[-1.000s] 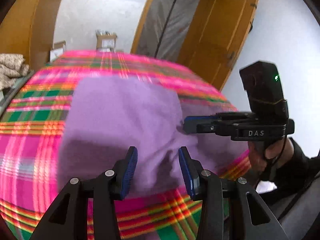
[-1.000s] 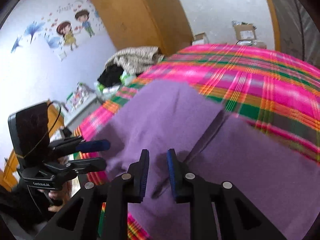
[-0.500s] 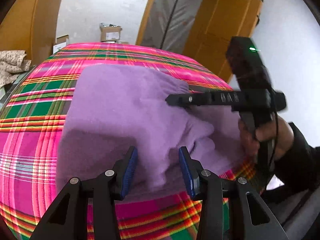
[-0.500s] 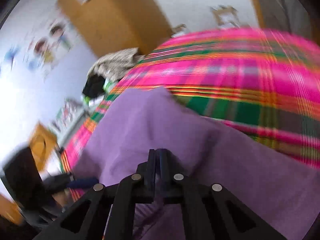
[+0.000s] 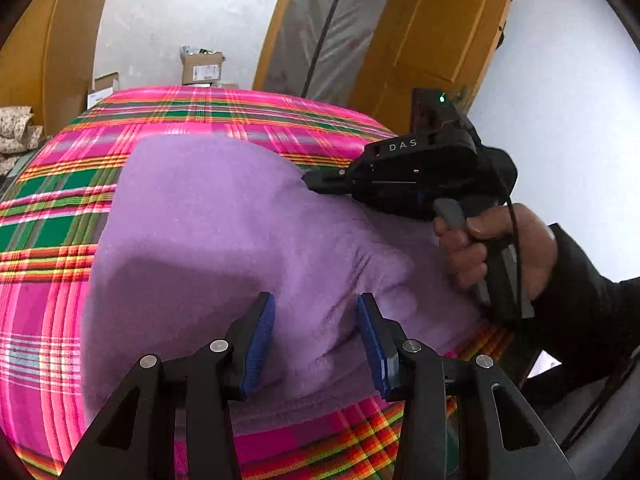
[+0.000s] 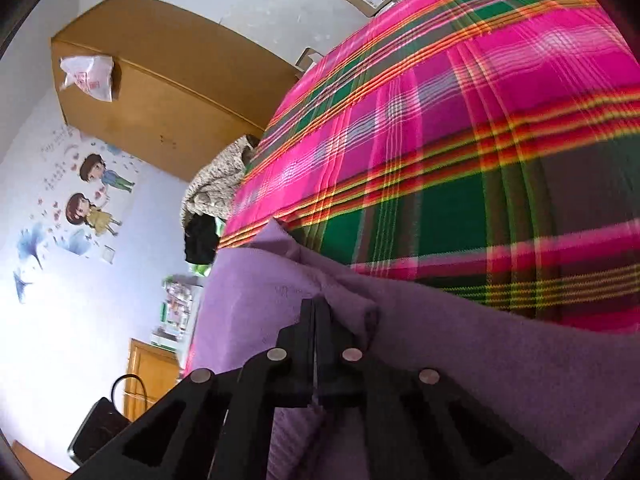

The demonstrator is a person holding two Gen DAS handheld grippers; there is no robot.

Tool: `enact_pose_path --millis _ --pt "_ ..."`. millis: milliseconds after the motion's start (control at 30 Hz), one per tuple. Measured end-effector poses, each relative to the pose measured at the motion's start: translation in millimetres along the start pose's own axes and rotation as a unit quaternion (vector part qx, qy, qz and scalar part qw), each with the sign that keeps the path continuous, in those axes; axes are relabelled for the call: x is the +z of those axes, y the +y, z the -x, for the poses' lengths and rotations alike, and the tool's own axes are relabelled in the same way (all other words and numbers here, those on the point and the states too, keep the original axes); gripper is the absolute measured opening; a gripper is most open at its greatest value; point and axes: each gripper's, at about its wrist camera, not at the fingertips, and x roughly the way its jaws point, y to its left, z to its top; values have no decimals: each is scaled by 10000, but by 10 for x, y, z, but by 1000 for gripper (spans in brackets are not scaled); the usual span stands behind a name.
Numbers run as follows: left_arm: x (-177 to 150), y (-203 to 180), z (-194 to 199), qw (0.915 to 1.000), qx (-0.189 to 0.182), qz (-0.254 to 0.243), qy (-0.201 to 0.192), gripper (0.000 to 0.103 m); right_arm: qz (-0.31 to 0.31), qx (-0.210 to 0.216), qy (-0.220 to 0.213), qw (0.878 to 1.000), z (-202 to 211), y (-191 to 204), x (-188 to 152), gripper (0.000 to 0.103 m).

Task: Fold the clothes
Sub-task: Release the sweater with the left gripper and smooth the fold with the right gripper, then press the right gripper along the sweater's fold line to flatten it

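Note:
A purple fleece garment [image 5: 224,236] lies spread on a pink and green plaid bed [image 5: 52,216]. My left gripper [image 5: 316,336] is open, its blue pads straddling the garment's near part without closing on it. In the left wrist view my right gripper [image 5: 310,179] reaches in from the right, shut on the garment's far right edge. In the right wrist view the right gripper [image 6: 315,312] is shut on a pinched fold of the purple garment [image 6: 460,344], tilted and lifted off the plaid bed [image 6: 460,128].
A wooden wardrobe [image 6: 160,92] and a heap of clothes [image 6: 216,184] stand left of the bed. Cardboard boxes [image 5: 200,68] sit beyond the far edge. A yellow door [image 5: 436,40] stands open at the back right. A small cabinet [image 6: 148,372] stands by the wall.
My right gripper closed on the garment's edge and carried it up and toward the far side, rolling as it went. My left gripper stayed open over the near part.

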Motion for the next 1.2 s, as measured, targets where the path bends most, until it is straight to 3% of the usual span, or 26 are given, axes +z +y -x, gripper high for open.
enact_pose_path --millis 200,433,533,600,767,833,933,1000,1200 --pt "-40 -47 33 9999 106 -109 41 44 102 100 -64 9999 108 63 -73 4" --pt "-11 32 211 9991 386 -69 -163 44 622 730 232 9951 287 282 -339 7" --pt "4 188 318 9971 682 194 -279 44 846 639 586 9926 188 335 -489 7" --pt "-31 271 365 9958 788 381 -252 44 932 546 752 9913 115 339 -566 1" --pt "-167 284 363 9947 925 421 -125 44 1001 478 687 9915 178 380 -568 1" --pt "-158 279 410 9944 942 429 -203 44 1205 489 615 9896 242 484 -569 10" --pt "-88 319 458 9930 1006 465 -397 44 1417 580 692 9858 282 576 -589 11" --pt "16 361 447 9912 1143 480 -467 44 1358 479 820 9862 204 542 -609 6" --pt "340 451 417 9903 1157 459 -624 44 1293 551 642 9880 239 564 -548 8"
